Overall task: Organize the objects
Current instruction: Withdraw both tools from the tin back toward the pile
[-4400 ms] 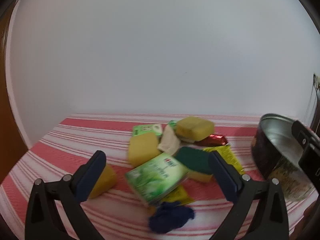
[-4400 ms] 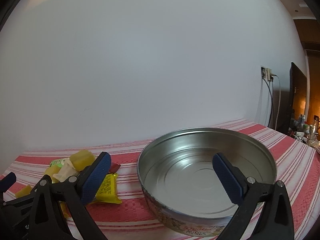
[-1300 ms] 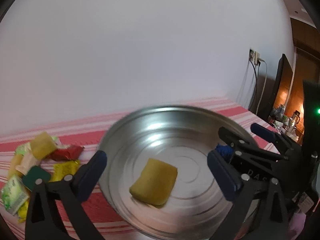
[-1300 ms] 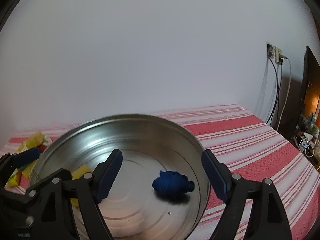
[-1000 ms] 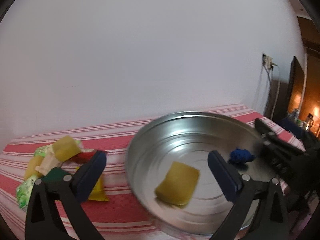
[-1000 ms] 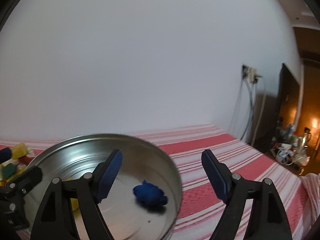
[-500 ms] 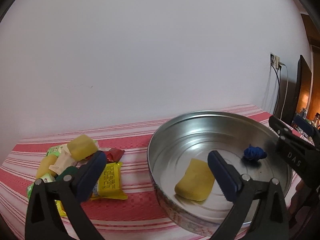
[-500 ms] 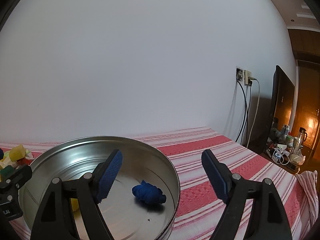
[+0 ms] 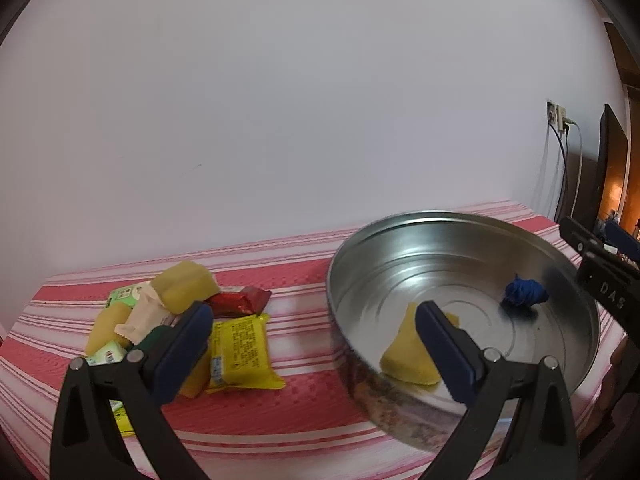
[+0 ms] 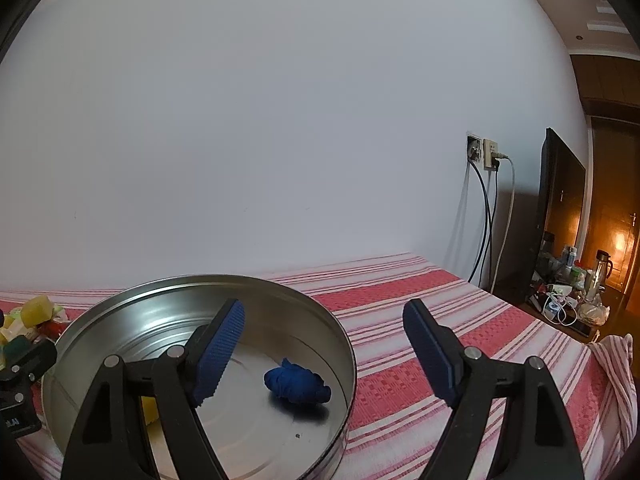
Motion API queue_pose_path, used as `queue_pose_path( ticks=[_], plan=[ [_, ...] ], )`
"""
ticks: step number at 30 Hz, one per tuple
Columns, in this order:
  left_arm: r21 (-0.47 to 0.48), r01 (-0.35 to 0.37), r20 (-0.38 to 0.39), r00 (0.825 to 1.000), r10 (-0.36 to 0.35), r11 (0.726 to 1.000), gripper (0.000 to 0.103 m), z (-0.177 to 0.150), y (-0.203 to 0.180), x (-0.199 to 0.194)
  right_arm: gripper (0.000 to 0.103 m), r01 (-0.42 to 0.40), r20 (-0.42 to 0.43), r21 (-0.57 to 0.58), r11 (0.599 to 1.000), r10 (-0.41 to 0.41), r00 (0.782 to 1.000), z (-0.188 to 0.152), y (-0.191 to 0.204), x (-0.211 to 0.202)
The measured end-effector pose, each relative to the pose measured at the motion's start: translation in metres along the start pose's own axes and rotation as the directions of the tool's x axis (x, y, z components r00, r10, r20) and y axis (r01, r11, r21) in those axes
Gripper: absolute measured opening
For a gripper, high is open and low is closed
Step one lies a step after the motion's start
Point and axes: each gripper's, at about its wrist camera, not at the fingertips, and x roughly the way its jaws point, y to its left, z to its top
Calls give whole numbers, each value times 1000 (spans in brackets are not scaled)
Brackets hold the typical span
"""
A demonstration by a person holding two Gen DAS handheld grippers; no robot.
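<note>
Round metal tin (image 9: pixel 560 256) holding yellow sponge (image 9: pixel 404 356) and blue cloth ball (image 10: pixel 298 386), both hand-held grippers (image 9: pixel 312 344) (image 10: pixel 320 350) wide, empty

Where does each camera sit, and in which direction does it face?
Left wrist: on the left gripper, facing forward along its open fingers over the striped cloth to the pile and tin; the right gripper shows at the right edge.
Right wrist: on the right gripper, open, facing the tin, wall and sockets; the left gripper shows at the left edge.
Shared: the tin, the blue cloth, the sponge and the pile.
</note>
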Motion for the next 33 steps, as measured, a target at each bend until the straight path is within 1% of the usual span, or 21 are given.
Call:
queue_pose_path(
  ticks=[4,8,13,24,29,33],
  plan=[
    [0,-7,-12,1000,7,1000,103,-4,10,0,83,20,-4,18,1000,-20,1000,-2,3,-5],
    [-4,-16,-13,1000,16,1000,103,-7,22,-1,83,16,-1,18,1000,-16,1000,-3,11,-13],
    [18,-34,-22,999,34,999,103,-13,37,-1,83,-12,6,-11,1000,12,1000,-4,34,-23],
    [-15,-74,-38,997,73,997,103,-16,88,0,83,-106,-2,-34,994,106,994,-6,90,-37],
    [-23,-89,-44,995,88,996,103,-19,106,-1,83,-118,-2,-46,992,118,993,-8,115,-42],
    [-25,-98,-51,994,96,995,103,-21,117,0,83,-143,-16,-63,988,142,990,-10,140,-44]
  ],
)
